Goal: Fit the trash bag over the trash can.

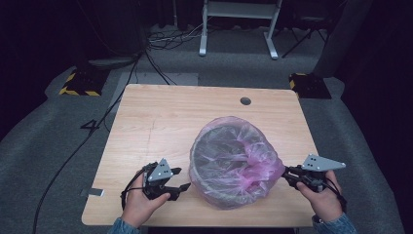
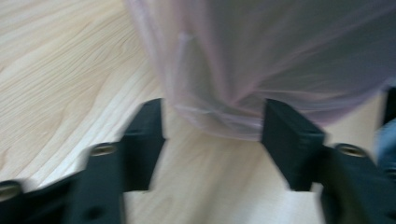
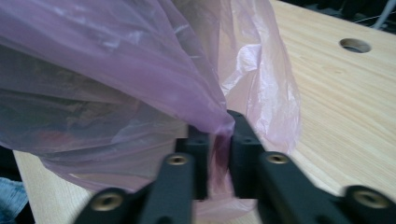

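Pink bag sits draped over a round bin on the worktop, at about 5 o'clock from the worktop's centre, close to your edge. Film is spread over most of the rim and sags into the bin; judged from that, the lining looks largely done.

Your right gripper, at 3 o'clock of the bin, has its fingers clenched on a gathered tuft of the film, pulled out to a point. Your left gripper, at 9 o'clock of the bin, is released: fingers stand apart, the bag's lower fold just ahead of them, not pinched.

Left to do, as I read it: the loose bunch at the right side still needs tucking or tightening, and the skirt at the left hangs slack near the base.

Cable hole at 12 o'clock, well apart.
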A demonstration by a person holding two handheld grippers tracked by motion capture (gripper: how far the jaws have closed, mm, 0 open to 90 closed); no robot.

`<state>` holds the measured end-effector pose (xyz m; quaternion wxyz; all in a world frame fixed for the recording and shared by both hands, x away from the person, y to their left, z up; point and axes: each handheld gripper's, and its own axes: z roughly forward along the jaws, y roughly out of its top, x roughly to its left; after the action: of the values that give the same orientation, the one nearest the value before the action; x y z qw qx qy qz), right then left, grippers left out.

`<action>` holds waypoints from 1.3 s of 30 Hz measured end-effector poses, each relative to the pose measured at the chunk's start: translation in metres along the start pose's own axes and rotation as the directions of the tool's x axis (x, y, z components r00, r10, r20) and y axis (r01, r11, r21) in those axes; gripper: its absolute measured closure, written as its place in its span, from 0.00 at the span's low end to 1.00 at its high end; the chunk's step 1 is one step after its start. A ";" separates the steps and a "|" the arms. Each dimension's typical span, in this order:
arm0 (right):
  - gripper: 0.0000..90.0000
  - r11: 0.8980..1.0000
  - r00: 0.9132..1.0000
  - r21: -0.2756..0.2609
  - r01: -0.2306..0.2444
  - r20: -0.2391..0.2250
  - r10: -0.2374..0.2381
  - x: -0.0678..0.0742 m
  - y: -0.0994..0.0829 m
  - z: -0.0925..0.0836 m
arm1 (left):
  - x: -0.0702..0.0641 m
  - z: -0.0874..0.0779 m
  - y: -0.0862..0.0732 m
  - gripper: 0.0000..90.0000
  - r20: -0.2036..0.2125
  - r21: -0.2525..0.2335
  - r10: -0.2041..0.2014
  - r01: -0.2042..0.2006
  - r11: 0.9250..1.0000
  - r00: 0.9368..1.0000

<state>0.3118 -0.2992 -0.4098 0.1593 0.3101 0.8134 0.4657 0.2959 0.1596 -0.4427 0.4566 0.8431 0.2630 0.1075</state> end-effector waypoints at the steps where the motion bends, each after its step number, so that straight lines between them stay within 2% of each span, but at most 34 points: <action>1: 0.72 1.000 1.000 -0.009 -0.001 0.016 0.001 0.000 0.000 -0.001 | -0.002 -0.003 0.002 0.33 0.004 -0.017 0.009 -0.009 1.000 1.000; 3: 0.56 1.000 0.999 -0.028 0.010 0.049 -0.009 0.000 -0.002 -0.003 | -0.005 -0.007 0.008 0.28 0.006 -0.037 0.035 -0.035 0.999 0.999; 6: 0.45 0.997 0.998 -0.065 0.037 0.048 -0.034 0.001 -0.003 -0.007 | -0.007 -0.006 0.019 0.25 0.003 -0.059 0.059 -0.058 0.997 0.998; 11: 0.42 0.995 0.997 -0.082 0.060 0.054 -0.056 0.001 0.003 -0.014 | -0.011 -0.003 0.033 0.26 0.027 -0.100 0.081 -0.078 0.992 0.996; 13: 0.47 0.994 0.997 -0.082 0.065 0.047 -0.062 0.001 0.007 -0.014 | -0.013 -0.005 0.036 0.34 0.043 -0.094 0.091 -0.087 0.992 0.995; 14: 0.50 0.994 0.997 -0.078 0.074 0.038 -0.071 0.002 0.010 -0.013 | -0.013 -0.007 0.037 0.45 0.052 -0.101 0.107 -0.102 0.990 0.993; 16: 0.51 0.993 0.996 -0.075 0.088 0.021 -0.086 0.005 0.015 -0.011 | -0.012 -0.010 0.039 0.72 0.054 -0.113 0.119 -0.112 0.987 0.991; 18: 0.54 0.991 0.995 -0.086 0.098 0.008 -0.097 0.008 0.018 -0.011 | -0.011 -0.014 0.040 0.95 0.025 -0.103 0.091 -0.087 0.991 0.996; 19: 0.56 0.991 0.995 -0.090 0.100 0.001 -0.100 0.010 0.020 -0.011 | -0.009 -0.015 0.041 1.00 0.002 -0.099 0.070 -0.069 0.993 0.998; 21: 0.70 0.989 0.993 -0.098 0.111 -0.017 -0.113 0.011 0.024 -0.011 | -0.002 -0.013 0.041 1.00 -0.043 -0.084 0.037 -0.040 0.996 0.998; 24: 0.89 0.988 0.991 -0.090 0.122 -0.050 -0.127 0.014 0.030 -0.010 | 0.011 -0.004 0.039 1.00 -0.078 -0.049 -0.007 0.003 0.999 0.997; 26: 0.96 0.990 0.991 -0.081 0.116 -0.058 -0.121 0.014 0.034 -0.008 | 0.017 0.004 0.037 1.00 -0.090 -0.025 -0.023 0.021 0.999 0.996; 28: 1.00 0.993 0.993 -0.061 0.105 -0.056 -0.108 0.010 0.036 -0.003 | 0.020 0.012 0.037 1.00 -0.113 0.012 -0.023 0.025 1.000 0.993; 30: 1.00 0.995 0.995 -0.040 0.090 -0.046 -0.092 0.003 0.036 0.006 | 0.020 0.018 0.038 1.00 -0.115 0.019 -0.023 0.025 1.000 0.993; 34: 1.00 1.000 0.998 0.012 0.010 -0.055 -0.010 -0.019 0.023 0.029 | 0.016 0.020 0.041 1.00 -0.101 0.017 -0.005 0.007 1.000 0.995; 36: 1.00 0.999 0.998 0.037 -0.025 -0.058 0.027 -0.027 0.014 0.040 | 0.016 0.021 0.041 1.00 -0.098 0.029 -0.010 0.013 0.999 0.995; 39: 1.00 0.997 0.995 0.047 -0.060 -0.073 0.063 -0.033 0.004 0.051 | 0.016 0.030 0.037 1.00 -0.091 0.088 -0.007 0.015 0.996 0.996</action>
<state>0.3660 -0.2856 -0.4340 0.1074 0.3209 0.8190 0.4634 0.3349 0.1311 -0.4299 0.4067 0.8555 0.2924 0.1314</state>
